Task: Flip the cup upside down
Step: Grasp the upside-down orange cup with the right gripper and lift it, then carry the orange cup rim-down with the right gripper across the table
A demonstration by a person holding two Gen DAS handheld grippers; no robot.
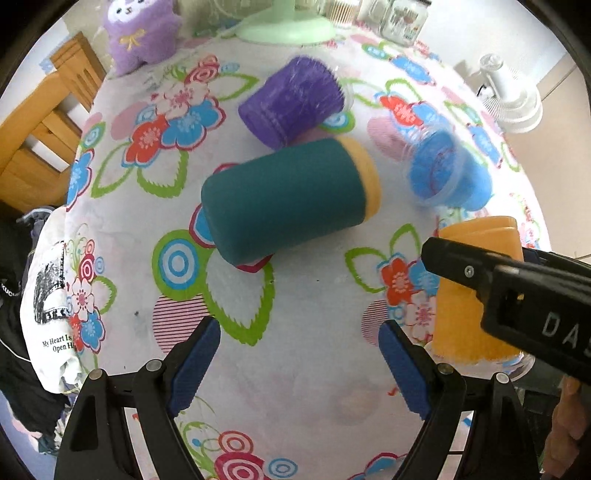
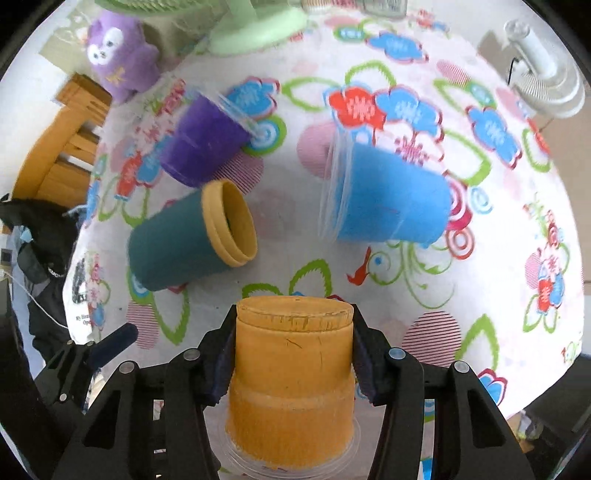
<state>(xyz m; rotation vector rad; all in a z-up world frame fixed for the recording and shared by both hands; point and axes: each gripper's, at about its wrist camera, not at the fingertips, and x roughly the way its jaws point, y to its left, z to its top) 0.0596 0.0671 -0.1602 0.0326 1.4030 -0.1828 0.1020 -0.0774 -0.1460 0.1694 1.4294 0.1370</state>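
Jaws of the right gripper are clamped on the orange ribbed plastic cup, their blue pads pressing its two sides; the cup stands upside down, closed base up, its clear rim on the desk covered by a white flowered cloth. Jaws of the left gripper stand wide apart with nothing between them, hovering over bare cloth just left of the orange cup. Beyond them, a dark teal cylindrical cup with a yellow rim lies on its side near the middle of the desk. Just behind it, a purple ribbed plastic cup also lies on its side, and to the right a blue ribbed plastic cup lies tipped over, apart from the others. At the far edge sit a purple plush toy, a pale green fan base and a small white fan.
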